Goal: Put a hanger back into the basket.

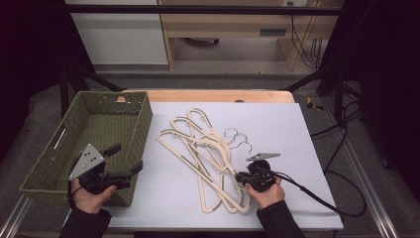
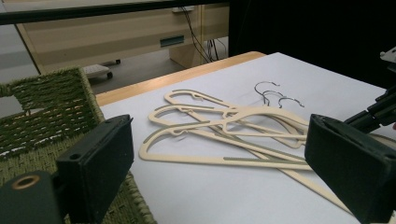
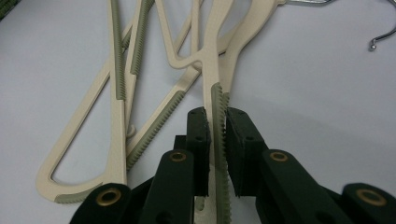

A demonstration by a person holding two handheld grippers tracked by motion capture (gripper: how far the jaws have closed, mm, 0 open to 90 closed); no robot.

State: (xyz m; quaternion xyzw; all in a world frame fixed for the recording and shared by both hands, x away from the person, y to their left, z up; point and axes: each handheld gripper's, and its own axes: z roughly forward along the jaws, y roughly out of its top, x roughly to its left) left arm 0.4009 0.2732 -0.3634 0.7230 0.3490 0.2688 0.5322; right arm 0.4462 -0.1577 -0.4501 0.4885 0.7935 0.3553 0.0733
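A white sheet (image 1: 277, 129) covers the wooden table, and at its left edge stands a green woven basket (image 1: 124, 134), open and tilted slightly toward the middle. On the sheet just right of the basket lies a loose pile of cream plastic hangers (image 1: 208, 153), overlapping one another, their long bars running roughly from the near edge away toward the far left, their wire hooks (image 1: 236, 136) pointing to the far right side of the pile. The person's right gripper (image 1: 243, 178) sits at the near right end of the pile, closest of the two to the hangers, and its jaws are closed narrow on the ribbed grey-green shoulder strip of one hanger (image 3: 217, 116), which runs straight away between the pads along the gripper's own line. The left gripper (image 1: 128, 159) hovers over the basket's near right corner, jaws wide and empty, aimed across at the pile. The basket lies to the left of the gripped hanger, so any carry would likely go that way, lengthwise bar first.
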